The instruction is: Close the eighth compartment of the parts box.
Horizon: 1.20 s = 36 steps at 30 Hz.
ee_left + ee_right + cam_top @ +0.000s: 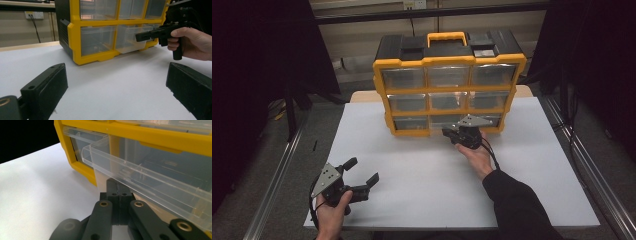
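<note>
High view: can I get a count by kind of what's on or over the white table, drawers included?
Yellow and black plastic organiser cabinet: 1
Clear plastic drawers in it: 9, with the bottom middle one pulled partly out
Black two-jaw grippers: 2, the left gripper and the right gripper
Total: 12

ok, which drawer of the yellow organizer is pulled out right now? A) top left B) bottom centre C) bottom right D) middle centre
B: the bottom centre drawer juts out of the yellow organizer, with the right tool shut right at its front; the other drawers sit flush.
</note>
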### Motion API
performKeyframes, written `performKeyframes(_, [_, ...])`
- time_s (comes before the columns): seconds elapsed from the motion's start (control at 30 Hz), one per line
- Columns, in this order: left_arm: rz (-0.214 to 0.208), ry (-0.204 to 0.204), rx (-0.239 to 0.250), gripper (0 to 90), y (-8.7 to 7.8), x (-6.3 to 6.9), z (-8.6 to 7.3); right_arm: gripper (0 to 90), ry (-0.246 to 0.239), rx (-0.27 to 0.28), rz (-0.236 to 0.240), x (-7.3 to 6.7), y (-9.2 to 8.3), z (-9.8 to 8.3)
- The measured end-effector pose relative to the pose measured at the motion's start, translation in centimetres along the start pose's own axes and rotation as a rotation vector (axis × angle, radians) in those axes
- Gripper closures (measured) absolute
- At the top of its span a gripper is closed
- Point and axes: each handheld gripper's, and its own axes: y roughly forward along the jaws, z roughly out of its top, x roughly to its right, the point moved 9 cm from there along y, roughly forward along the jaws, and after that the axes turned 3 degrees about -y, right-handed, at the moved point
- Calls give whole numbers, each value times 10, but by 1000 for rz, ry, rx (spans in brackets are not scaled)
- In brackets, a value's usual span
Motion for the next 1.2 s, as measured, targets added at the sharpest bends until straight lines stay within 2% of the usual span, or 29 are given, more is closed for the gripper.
performKeyframes(1.2, [-1,-3,2,35,0,0,0,900,3,-17,-15,9,8,2])
